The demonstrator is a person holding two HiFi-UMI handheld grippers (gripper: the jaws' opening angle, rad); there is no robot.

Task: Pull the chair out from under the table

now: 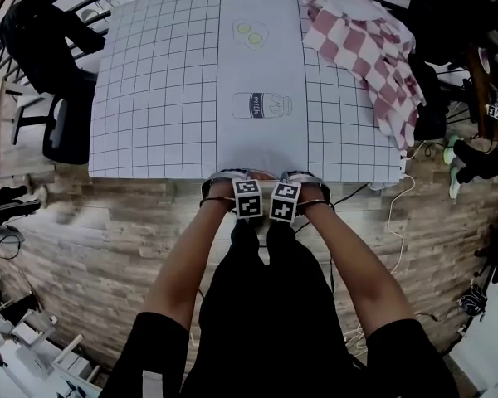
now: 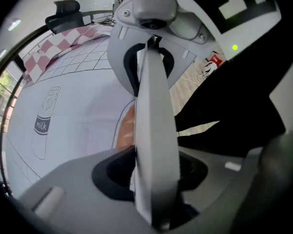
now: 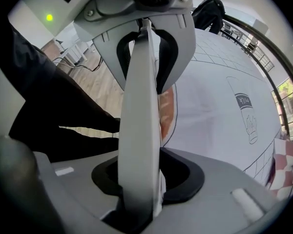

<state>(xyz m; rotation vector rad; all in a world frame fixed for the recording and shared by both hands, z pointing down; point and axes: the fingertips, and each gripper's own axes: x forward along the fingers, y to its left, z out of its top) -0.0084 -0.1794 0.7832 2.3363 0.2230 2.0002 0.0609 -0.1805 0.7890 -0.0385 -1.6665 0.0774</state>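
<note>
table (image 1: 158, 98): white, grey grid | cloth (image 1: 365, 48): red-white check | floor (image 1: 108, 222): brown wood

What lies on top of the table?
A gridded sheet printed with a milk bottle covers it; a pink checked cloth lies on its far right corner. The tabletop beneath the sheet is hidden.

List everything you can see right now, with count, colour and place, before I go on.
Table: one, white grid cloth, straight ahead.
Milk bottle drawing: one, black outline, cloth's middle strip.
Checked cloth: one, red and white, far right of the table.
Office chair: one, black, left of the table.
Floor: pale brown wood planks.
Cable: one, white, on the floor at right.
Orange-brown patch: one, near table edge beside the jaws; cannot tell what it is.
Left gripper, right gripper: grey and white, side by side at the near table edge; jaw gap unreadable.
Arms: two, bare, black sleeves.
</note>
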